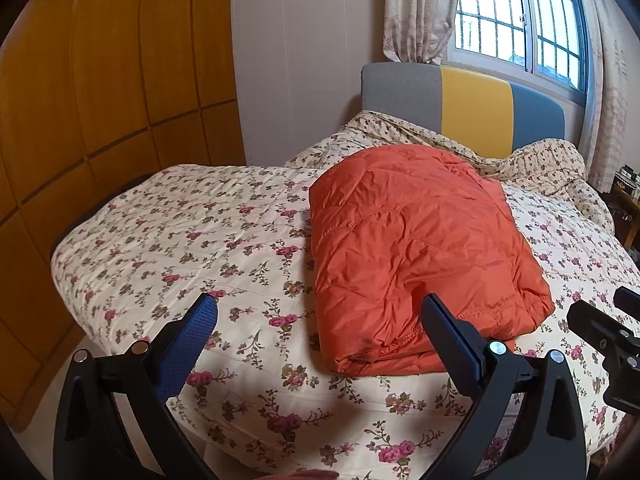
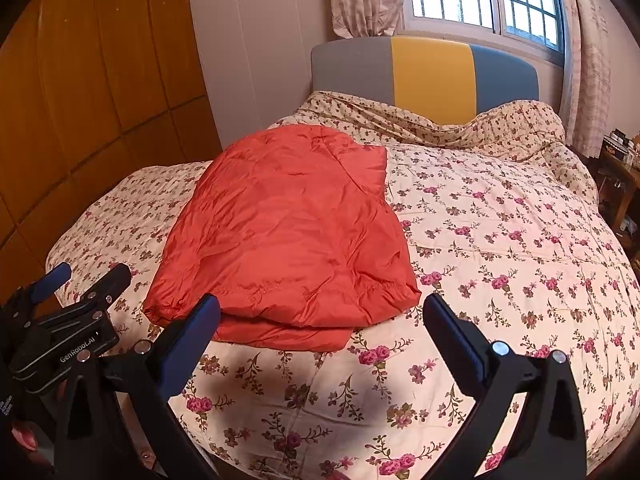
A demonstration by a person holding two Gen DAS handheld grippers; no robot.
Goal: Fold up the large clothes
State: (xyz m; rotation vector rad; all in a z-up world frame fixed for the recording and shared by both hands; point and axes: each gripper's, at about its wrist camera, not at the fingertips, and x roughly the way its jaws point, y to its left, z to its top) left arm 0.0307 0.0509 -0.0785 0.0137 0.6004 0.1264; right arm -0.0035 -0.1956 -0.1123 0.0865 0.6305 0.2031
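Both hand-held grippers are held low over the near edge of the bed, fingers aimed toward the headboard, jaws spread wide and empty. Left hand-held gripper (image 1: 318,306) is seen with its blue-padded left finger (image 1: 192,344) over bare quilt and its right finger in front of the near edge of the orange jacket (image 1: 416,248); contact cannot be told. Right hand-held gripper (image 2: 320,306) is seen released as well, its left finger overlapping the jacket's near hem in the picture, its right finger over the floral quilt (image 2: 500,248).

Jacket is folded into a puffy rectangular bundle, lying on the quilt mid-bed, nearer the left side, layered edges facing the cameras.

Left wrist view: the jacket is shown to the right of centre, a black part of the right hand-held gripper is caught at the right edge, and more of the wooden wardrobe (image 1: 100,80) is taken in. A curtain (image 1: 420,8) and barred window (image 1: 520,20) are seen above the grey-yellow-blue headboard (image 1: 472,104).

Right wrist view: the jacket is shown left of centre, and the left hand-held gripper's body is seen from the side at the lower left, lettered "GenRobot.AI", with fingertips of a hand (image 2: 24,440) visible below it. A cluttered shelf (image 2: 616,148) is seen at the far right. Crumpled bedding is bunched against the headboard.
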